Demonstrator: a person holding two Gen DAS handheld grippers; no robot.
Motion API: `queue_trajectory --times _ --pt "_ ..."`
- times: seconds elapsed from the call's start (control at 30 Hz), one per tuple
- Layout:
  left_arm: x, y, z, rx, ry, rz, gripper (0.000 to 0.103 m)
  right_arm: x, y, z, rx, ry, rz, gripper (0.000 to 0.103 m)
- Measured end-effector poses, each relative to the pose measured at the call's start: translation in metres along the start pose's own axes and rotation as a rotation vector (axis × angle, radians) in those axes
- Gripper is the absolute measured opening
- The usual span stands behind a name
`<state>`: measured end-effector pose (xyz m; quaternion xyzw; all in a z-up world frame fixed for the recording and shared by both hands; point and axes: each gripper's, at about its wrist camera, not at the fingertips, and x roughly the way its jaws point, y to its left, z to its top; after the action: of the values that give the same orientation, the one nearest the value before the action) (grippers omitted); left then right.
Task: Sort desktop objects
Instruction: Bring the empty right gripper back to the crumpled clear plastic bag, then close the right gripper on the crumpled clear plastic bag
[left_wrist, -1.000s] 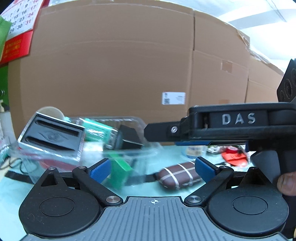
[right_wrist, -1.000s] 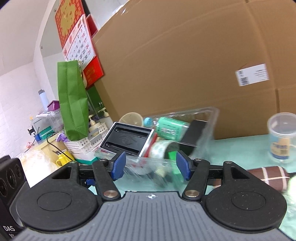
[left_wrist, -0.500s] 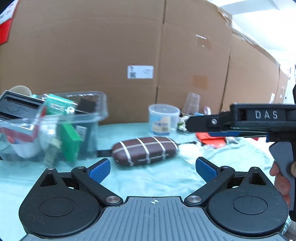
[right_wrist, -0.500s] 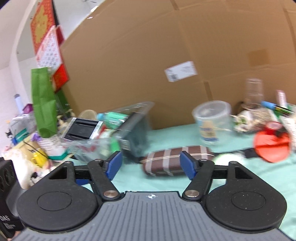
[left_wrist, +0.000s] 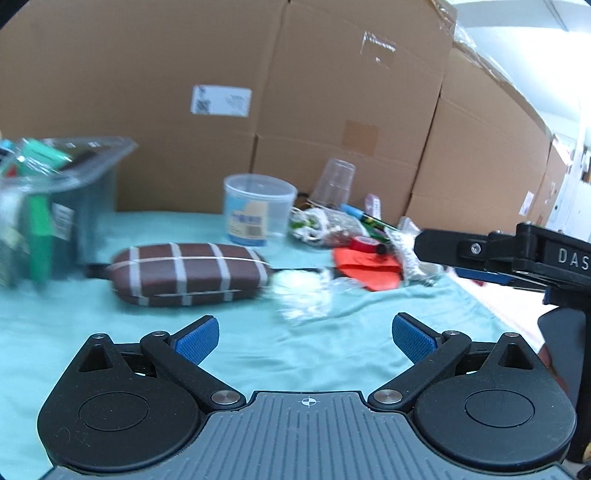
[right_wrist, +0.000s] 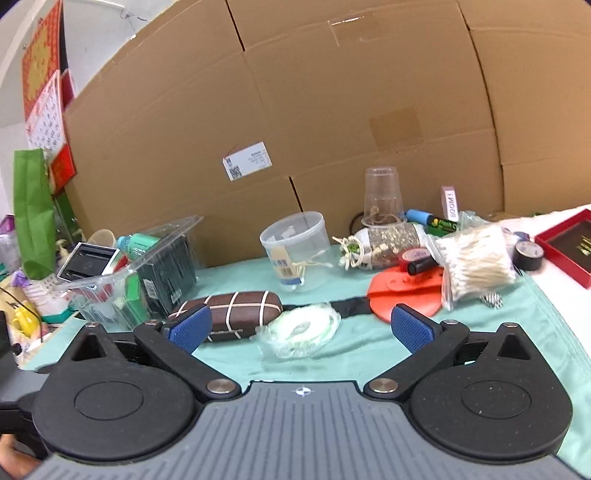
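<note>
Since the clear bin (right_wrist: 136, 273) on the left already holds sorted stuff, the brown case (right_wrist: 236, 308) beside it and the bagged tape roll (right_wrist: 301, 328) look like next picks; both tools, left (left_wrist: 303, 334) and right (right_wrist: 301, 325), hang open and empty over the surface (right_wrist: 369, 354), with the tub (right_wrist: 293, 247), orange disc (right_wrist: 402, 288) and swabs (right_wrist: 476, 262) crowding behind

Glasses case (right_wrist: 225, 310) between bin (right_wrist: 136, 273) and tape roll (right_wrist: 301, 326)
</note>
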<state>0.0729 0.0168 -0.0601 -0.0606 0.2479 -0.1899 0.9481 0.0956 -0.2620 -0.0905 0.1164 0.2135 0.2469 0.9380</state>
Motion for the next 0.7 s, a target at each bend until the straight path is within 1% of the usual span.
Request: queue_trajectory --times 0.07,0.1,0.2,0.27,0.3,0.33,0.37,0.4,0.43,0.47,0.5,0.53,0.6,0.63,0.7 --pt "0.014 -0.008 0.001 0.004 0.011 -0.007 0.103 0.010 -0.007 0.006 -0.005 0.031 -0.010 0.102" --pt "0.020 -0.012 0.002 0.014 0.013 -0.003 0.103 0.017 -0.009 0.008 -0.009 0.044 -0.001 0.102" --pt "0.037 -0.021 0.007 0.040 0.015 0.014 0.103 0.037 -0.016 0.015 0.006 0.097 0.064 0.095" --pt "0.047 -0.023 0.011 0.044 0.015 0.028 0.103 0.052 -0.017 0.018 0.004 0.130 0.087 0.081" --pt "0.051 -0.024 0.012 0.047 0.016 0.033 0.102 0.060 -0.016 0.019 -0.006 0.148 0.088 0.078" --pt "0.055 -0.024 0.014 0.050 0.019 0.039 0.102 0.067 -0.015 0.019 -0.012 0.163 0.097 0.070" --pt "0.059 -0.024 0.015 0.052 0.025 0.047 0.100 0.073 -0.015 0.019 -0.012 0.180 0.114 0.059" --pt "0.064 -0.024 0.016 0.052 0.036 0.047 0.098 0.080 -0.015 0.020 -0.007 0.202 0.131 0.056" --pt "0.068 -0.023 0.016 0.049 0.046 0.044 0.098 0.086 -0.016 0.020 -0.001 0.221 0.143 0.055" --pt "0.073 -0.022 0.017 0.043 0.063 0.039 0.095 0.091 -0.016 0.022 -0.003 0.234 0.147 0.053" --pt "0.078 -0.021 0.017 0.035 0.078 0.034 0.089 0.097 -0.015 0.023 -0.013 0.243 0.148 0.050" --pt "0.082 -0.019 0.016 0.026 0.093 0.033 0.087 0.103 -0.016 0.025 -0.021 0.250 0.142 0.043" --pt "0.092 -0.015 0.015 0.006 0.127 0.049 0.084 0.116 -0.019 0.027 -0.025 0.271 0.130 0.038" --pt "0.094 -0.012 0.015 -0.010 0.142 0.054 0.083 0.121 -0.021 0.027 -0.025 0.277 0.126 0.032" --pt "0.094 -0.007 0.016 -0.038 0.127 0.049 0.083 0.131 -0.027 0.026 -0.006 0.289 0.120 0.031"
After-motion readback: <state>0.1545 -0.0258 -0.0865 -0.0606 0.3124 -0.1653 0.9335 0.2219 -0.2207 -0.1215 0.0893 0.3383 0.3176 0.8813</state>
